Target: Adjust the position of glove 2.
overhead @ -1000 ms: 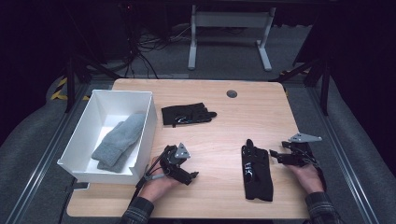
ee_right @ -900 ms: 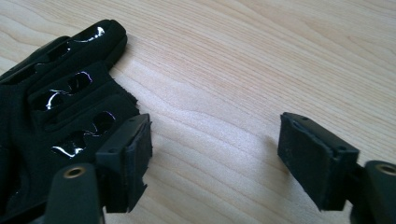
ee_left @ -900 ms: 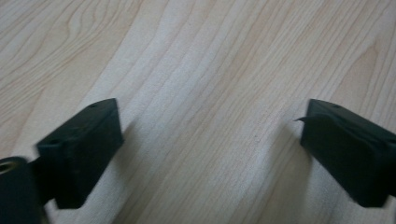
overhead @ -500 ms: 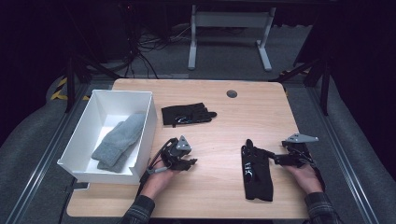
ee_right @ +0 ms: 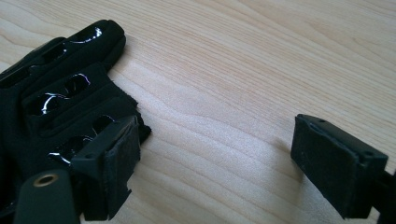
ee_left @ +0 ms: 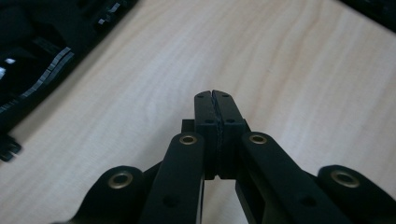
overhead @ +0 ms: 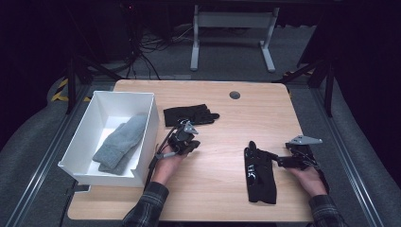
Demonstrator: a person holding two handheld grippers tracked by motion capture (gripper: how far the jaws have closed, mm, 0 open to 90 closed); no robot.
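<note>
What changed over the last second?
The left gripper moved away from the white box toward the far black glove, and its jaws have just been closing, now shut on nothing. The right gripper stayed open by the near black glove; both gloves are unmoved.

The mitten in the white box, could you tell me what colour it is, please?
Light grey; the mitten shows best in the high view.

You see a light wooden worktop (overhead: 222, 118), two black fabric gloves (overhead: 259, 171) (overhead: 189, 114), and soft grey socks (overhead: 120, 142) in a white box (overhead: 150, 124).
</note>
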